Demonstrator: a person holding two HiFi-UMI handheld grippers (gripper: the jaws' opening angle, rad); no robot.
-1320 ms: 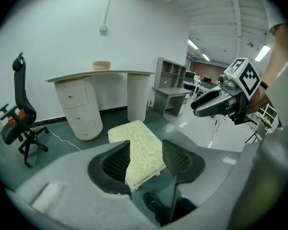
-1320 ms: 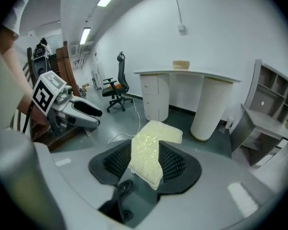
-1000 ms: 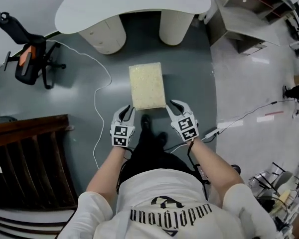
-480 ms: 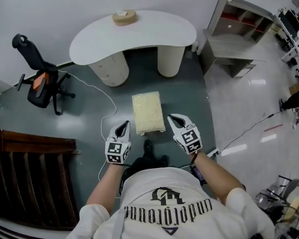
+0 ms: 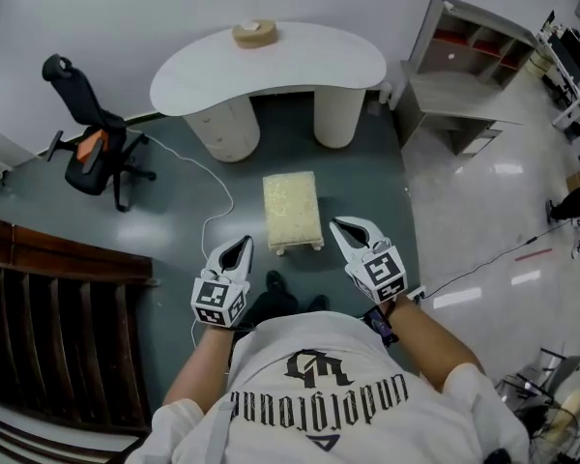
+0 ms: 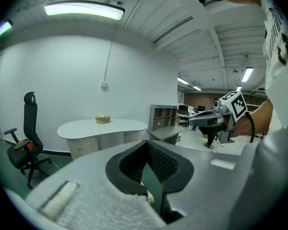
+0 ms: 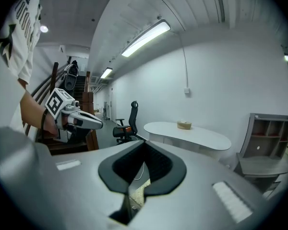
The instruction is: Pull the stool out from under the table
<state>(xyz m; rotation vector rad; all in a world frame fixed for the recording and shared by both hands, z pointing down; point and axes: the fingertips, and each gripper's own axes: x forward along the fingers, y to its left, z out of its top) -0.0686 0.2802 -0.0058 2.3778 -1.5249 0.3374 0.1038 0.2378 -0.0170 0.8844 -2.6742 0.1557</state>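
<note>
The stool (image 5: 291, 209), a low one with a pale yellow cushion, stands on the grey-green floor in front of the white curved table (image 5: 271, 61), clear of its top. My left gripper (image 5: 240, 246) hangs shut and empty to the stool's near left. On the near right, my right gripper (image 5: 342, 225) is also shut and empty. Neither touches the stool. In the left gripper view the jaws (image 6: 146, 145) meet with nothing between them, and the right gripper (image 6: 207, 120) shows beyond. The right gripper view shows its jaws (image 7: 145, 145) closed, with a sliver of the stool (image 7: 141, 189) below.
A black office chair (image 5: 92, 138) stands at the left and a grey shelf unit (image 5: 464, 75) at the right of the table. A round tan object (image 5: 255, 33) lies on the table. A dark wooden railing (image 5: 58, 327) fills the near left. A white cable (image 5: 211, 228) trails over the floor.
Both grippers have left the stool's near corners, closed and risen, and now sit nearer the person's body. The head view has lifted, so the stool looks smaller and the whole table shows.
</note>
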